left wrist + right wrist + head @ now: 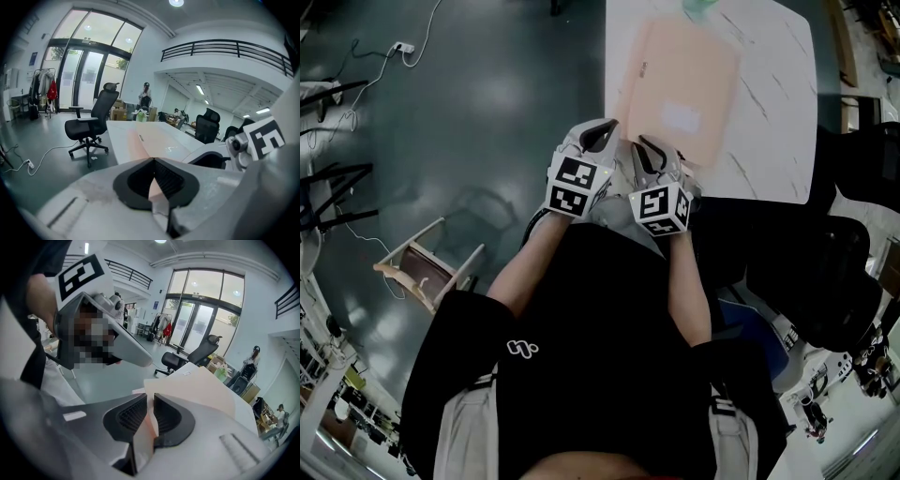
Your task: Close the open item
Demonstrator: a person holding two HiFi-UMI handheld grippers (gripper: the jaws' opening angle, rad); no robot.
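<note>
Our left gripper (605, 131) and right gripper (645, 148) both pinch the folder's (680, 89) near edge, upper centre; closing looks unfinished.

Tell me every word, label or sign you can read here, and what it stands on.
No words can be read anywhere.
On the peach flat folder: small dark print near one edge and a pale label, both too blurred.
On the black shirt: a white looped logo, no clear letters.
On the white marker cubes: black square patterns, not words.
On the blue wall sign: too small.
</note>
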